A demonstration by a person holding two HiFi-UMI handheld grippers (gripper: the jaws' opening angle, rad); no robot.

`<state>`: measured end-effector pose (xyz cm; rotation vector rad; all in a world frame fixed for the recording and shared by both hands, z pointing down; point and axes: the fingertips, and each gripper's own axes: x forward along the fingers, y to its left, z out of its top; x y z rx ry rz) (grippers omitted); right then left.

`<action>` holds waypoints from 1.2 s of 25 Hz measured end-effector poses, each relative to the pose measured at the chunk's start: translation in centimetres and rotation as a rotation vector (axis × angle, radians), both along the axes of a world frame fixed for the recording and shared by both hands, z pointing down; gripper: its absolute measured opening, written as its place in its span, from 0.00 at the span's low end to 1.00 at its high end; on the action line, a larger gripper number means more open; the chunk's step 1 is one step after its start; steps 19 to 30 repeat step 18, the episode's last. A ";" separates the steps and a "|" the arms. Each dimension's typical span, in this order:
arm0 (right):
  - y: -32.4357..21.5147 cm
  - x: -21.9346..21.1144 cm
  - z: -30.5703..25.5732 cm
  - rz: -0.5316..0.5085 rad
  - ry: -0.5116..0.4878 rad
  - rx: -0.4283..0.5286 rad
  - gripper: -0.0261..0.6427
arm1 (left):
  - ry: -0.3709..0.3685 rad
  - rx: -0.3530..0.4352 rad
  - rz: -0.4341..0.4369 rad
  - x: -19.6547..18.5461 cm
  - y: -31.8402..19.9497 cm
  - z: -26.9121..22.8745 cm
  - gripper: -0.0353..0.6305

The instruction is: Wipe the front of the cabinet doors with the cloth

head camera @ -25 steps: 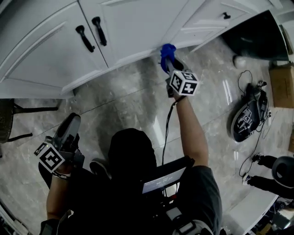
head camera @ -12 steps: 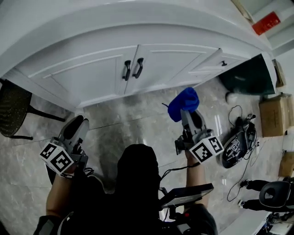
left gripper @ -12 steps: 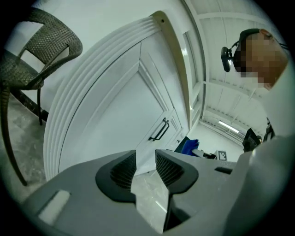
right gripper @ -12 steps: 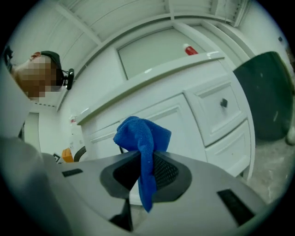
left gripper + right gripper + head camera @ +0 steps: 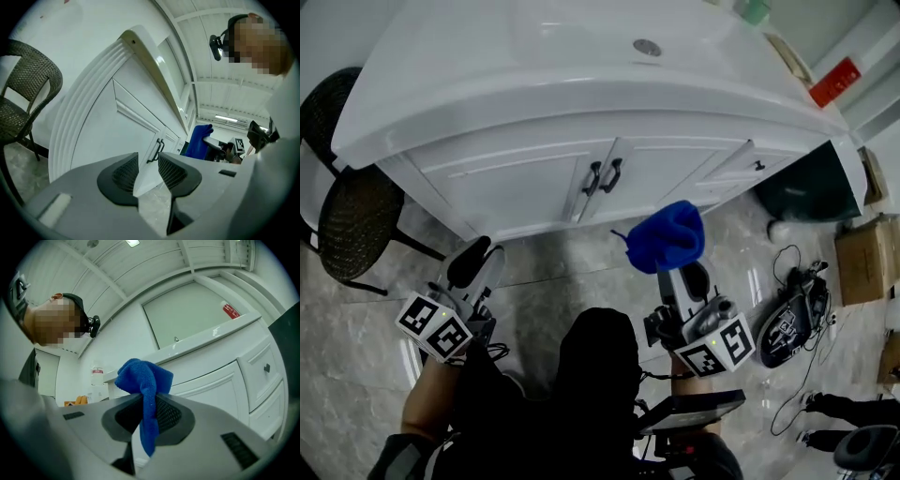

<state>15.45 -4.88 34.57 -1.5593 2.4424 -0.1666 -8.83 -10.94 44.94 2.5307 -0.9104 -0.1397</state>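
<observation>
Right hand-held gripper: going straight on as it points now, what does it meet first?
Likely the cabinet door. The right hand-held gripper is shut on the cloth, which sticks out ahead, so the cloth would touch first. The gap looks free; depth unclear.

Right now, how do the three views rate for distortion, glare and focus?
Head view: sharp, but wide-angle bending bows the white panelled cabinet doors, and there are soft reflections on the glossy grey marble floor. Left gripper view: dark round vignette, with the left hand-held gripper slightly soft up close. Right gripper view: same vignette, evenly lit, with the blue fluffy cloth crisp in the right hand-held gripper.
</observation>
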 end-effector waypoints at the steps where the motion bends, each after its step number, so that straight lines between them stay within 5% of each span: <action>1: -0.2 -0.5 0.5 -0.004 -0.007 -0.008 0.12 | -0.002 0.006 0.001 0.0 0.1 -0.2 0.25; 12: -1.5 -1.2 2.3 -0.047 -0.038 -0.056 0.12 | -0.039 -0.005 -0.005 -0.2 0.7 0.4 0.25; 18: -4.7 -2.3 -0.1 -0.064 -0.018 -0.057 0.12 | -0.177 0.087 -0.046 -0.3 -1.4 -4.0 0.25; 30: -4.7 -2.3 -0.1 -0.064 -0.018 -0.057 0.12 | -0.177 0.087 -0.046 -0.3 -1.4 -4.0 0.25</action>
